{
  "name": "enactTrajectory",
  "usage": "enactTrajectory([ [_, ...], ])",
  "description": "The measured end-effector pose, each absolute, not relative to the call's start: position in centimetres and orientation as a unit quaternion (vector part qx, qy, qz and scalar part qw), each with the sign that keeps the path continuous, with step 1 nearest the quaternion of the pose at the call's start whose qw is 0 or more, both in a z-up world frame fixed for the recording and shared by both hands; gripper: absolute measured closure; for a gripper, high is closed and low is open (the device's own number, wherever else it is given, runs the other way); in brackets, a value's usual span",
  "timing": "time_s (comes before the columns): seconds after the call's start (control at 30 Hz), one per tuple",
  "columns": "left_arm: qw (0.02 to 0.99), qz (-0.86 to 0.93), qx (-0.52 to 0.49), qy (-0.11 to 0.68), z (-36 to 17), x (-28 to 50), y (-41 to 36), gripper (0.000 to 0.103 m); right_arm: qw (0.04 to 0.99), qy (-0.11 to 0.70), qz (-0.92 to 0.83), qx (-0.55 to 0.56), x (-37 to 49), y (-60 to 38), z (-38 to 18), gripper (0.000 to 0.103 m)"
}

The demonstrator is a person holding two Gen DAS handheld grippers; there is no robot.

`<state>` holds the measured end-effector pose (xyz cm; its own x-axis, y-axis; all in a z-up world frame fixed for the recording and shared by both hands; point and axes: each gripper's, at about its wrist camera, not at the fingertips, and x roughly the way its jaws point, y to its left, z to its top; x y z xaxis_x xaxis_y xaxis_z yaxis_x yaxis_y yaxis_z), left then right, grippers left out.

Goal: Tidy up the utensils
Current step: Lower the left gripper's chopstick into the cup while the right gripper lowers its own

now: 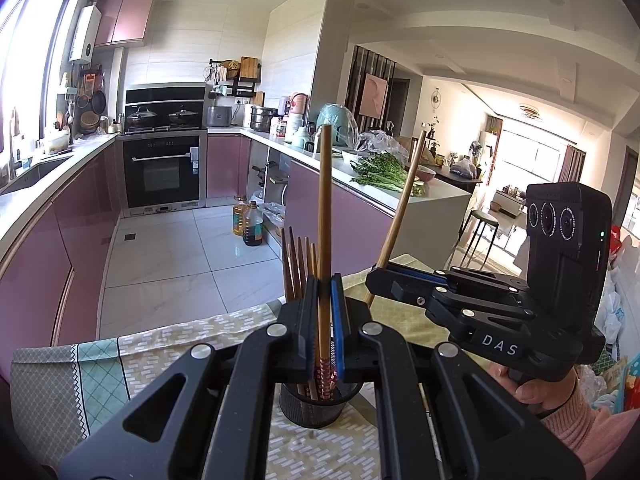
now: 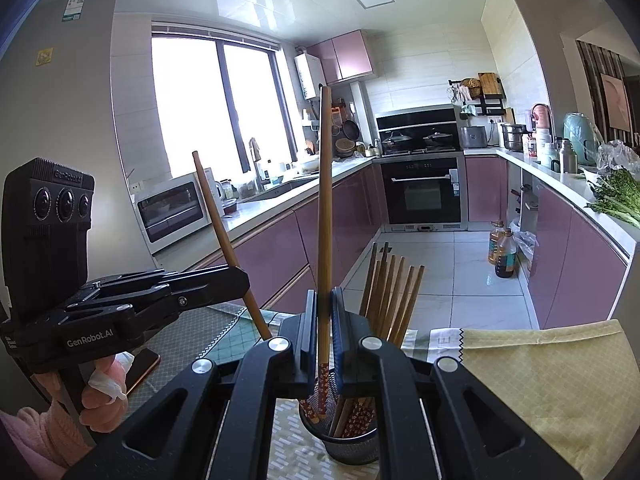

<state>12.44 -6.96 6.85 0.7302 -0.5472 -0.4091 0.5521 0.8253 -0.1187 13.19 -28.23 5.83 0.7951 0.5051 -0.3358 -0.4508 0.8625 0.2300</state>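
In the left wrist view, my left gripper [image 1: 325,282] is shut on an upright brown chopstick [image 1: 325,200] whose red patterned lower end reaches the mouth of a black mesh holder [image 1: 316,410]. Several chopsticks [image 1: 298,264] stand in that holder. My right gripper [image 1: 378,274] comes in from the right, shut on a slanted chopstick [image 1: 404,200]. In the right wrist view, the right gripper [image 2: 324,298] clamps its chopstick [image 2: 325,200] above the holder [image 2: 352,446]. The left gripper [image 2: 242,276] holds a leaning chopstick [image 2: 224,232]. Other chopsticks [image 2: 394,292] fan out behind.
The holder stands on a table with a green and yellow patterned cloth [image 1: 180,344], [image 2: 540,380]. A phone [image 2: 140,364] lies on it near the left hand. Beyond are pink kitchen cabinets, an oven [image 1: 162,170] and oil bottles [image 1: 248,222] on the tiled floor.
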Motion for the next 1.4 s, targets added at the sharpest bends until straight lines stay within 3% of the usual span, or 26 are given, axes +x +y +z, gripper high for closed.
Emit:
enactTrajectory([
  [1.4, 0.926, -0.289, 0.006, 0.242, 6.2, 13.9, -7.4, 0.096, 0.939, 0.225, 0.250, 0.073, 15.0, -28.2, 4.5, 0.097],
])
